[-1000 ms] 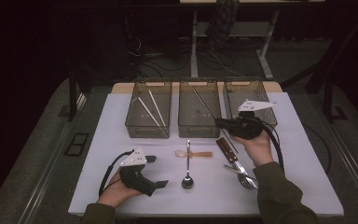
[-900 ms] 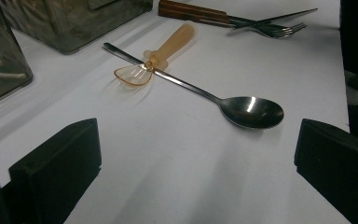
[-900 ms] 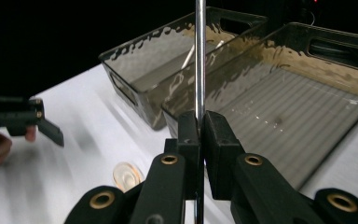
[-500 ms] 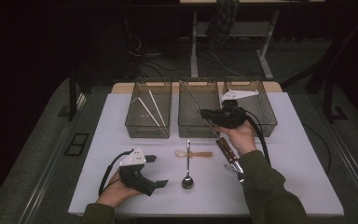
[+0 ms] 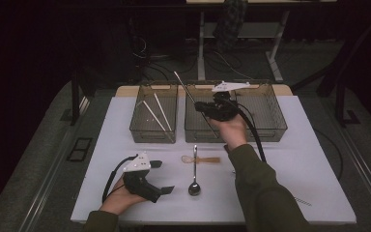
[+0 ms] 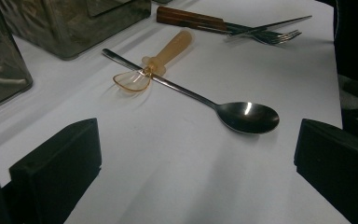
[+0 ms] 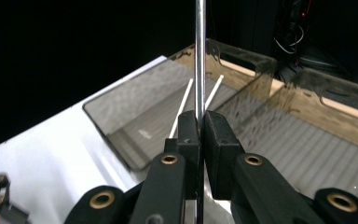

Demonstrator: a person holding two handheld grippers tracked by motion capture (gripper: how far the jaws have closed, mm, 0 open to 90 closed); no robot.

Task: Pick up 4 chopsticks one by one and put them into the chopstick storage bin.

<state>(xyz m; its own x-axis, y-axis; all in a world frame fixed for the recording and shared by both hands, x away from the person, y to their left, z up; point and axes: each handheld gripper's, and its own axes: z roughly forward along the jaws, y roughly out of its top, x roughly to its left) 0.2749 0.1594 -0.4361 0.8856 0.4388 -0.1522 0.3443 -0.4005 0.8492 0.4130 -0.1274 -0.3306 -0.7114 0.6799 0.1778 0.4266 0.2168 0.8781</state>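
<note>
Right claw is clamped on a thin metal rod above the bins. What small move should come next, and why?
Probably carry the metal rod a little further left and lower it into the left bin. The right claw grips it above the boundary between bins, and the left bin already holds two white sticks, similar long thin items. The left claw rests open on the table.
</note>
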